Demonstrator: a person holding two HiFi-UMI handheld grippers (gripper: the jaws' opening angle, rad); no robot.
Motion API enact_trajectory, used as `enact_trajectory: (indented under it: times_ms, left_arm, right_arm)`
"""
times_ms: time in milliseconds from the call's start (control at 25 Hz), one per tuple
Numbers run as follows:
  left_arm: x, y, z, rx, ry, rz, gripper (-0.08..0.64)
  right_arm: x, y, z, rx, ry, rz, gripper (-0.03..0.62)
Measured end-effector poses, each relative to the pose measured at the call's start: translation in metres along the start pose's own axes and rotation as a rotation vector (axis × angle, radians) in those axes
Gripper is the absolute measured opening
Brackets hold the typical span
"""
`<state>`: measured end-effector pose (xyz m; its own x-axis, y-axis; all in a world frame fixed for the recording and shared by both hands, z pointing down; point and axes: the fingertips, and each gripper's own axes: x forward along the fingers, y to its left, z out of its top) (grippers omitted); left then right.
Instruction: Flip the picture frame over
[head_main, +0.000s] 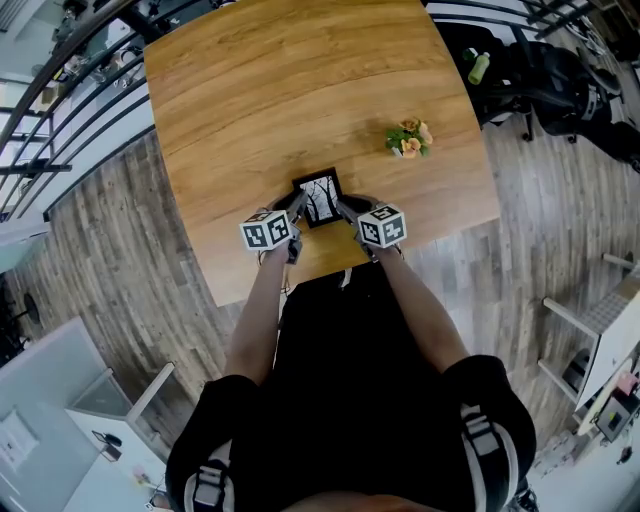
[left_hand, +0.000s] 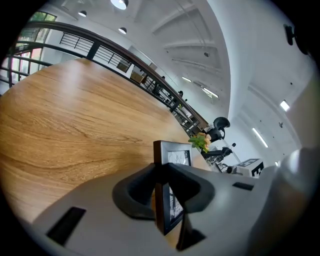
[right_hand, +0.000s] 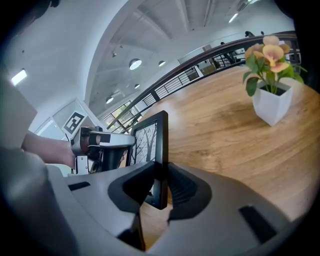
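Wooden table (head_main: 300, 90), orange flowers in white pot (head_main: 410, 138), plank floor (head_main: 120, 260)

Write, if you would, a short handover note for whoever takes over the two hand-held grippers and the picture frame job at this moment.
Left hand-held gripper: shut on the left edge of the picture frame.
Right hand-held gripper: shut on its right edge.
Things: the frame is held between both near the front edge of the wooden table, print side up toward the person. Whether it touches the table cannot be told. The potted flowers stand apart to its right.
Done: both grips are in place.
Left: turn the frame so its back faces up, set it down, release.
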<state>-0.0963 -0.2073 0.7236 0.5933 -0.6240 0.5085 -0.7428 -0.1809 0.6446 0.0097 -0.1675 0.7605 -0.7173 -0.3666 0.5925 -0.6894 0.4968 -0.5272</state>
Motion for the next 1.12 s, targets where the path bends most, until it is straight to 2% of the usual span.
enact_trajectory:
  times_ms: [360, 1120]
  left_arm:
    - [0.014, 0.010, 0.000, 0.058, 0.029, 0.051, 0.097]
    - [0.038, 0.032, 0.006, 0.143, 0.064, 0.129, 0.123]
  right_arm:
    - [0.014, -0.013, -0.001, -0.028, 0.046, -0.022, 0.092]
    - [0.031, -0.029, 0.007, -0.018, 0.055, -0.063, 0.097]
